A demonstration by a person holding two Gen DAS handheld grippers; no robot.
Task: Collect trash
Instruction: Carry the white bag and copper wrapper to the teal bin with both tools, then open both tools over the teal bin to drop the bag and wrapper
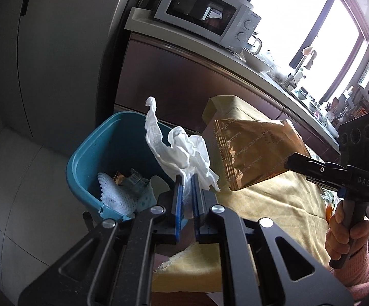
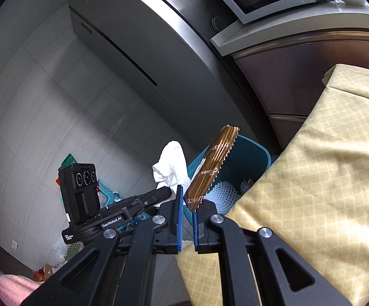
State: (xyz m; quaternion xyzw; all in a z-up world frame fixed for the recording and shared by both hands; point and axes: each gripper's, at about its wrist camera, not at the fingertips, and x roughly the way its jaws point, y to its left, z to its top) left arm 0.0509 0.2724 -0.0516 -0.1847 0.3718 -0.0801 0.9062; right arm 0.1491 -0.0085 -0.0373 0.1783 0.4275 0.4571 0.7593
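My left gripper (image 1: 187, 178) pinches the crumpled white tissue (image 1: 181, 150) above the blue plastic bin (image 1: 87, 163); my right gripper (image 2: 187, 205) clamps the gold foil wrapper (image 2: 210, 168) at the bin's three o'clock (over the yellow tablecloth (image 2: 312, 178)). Released here, the wrapper would likely miss.

Both wrist views close, angled down, sharing the blue bin (image 1: 87, 163) (image 2: 250, 158), seemingly from opposite sides.

"DAS" stands in pale letters on the right gripper (image 1: 292, 163), at three o'clock in the left wrist view. "GenRobot.AI" stands on the left gripper (image 2: 170, 192), at seven o'clock in the right wrist view. The gold wrapper (image 1: 258, 153) bears repeated script too small to read.
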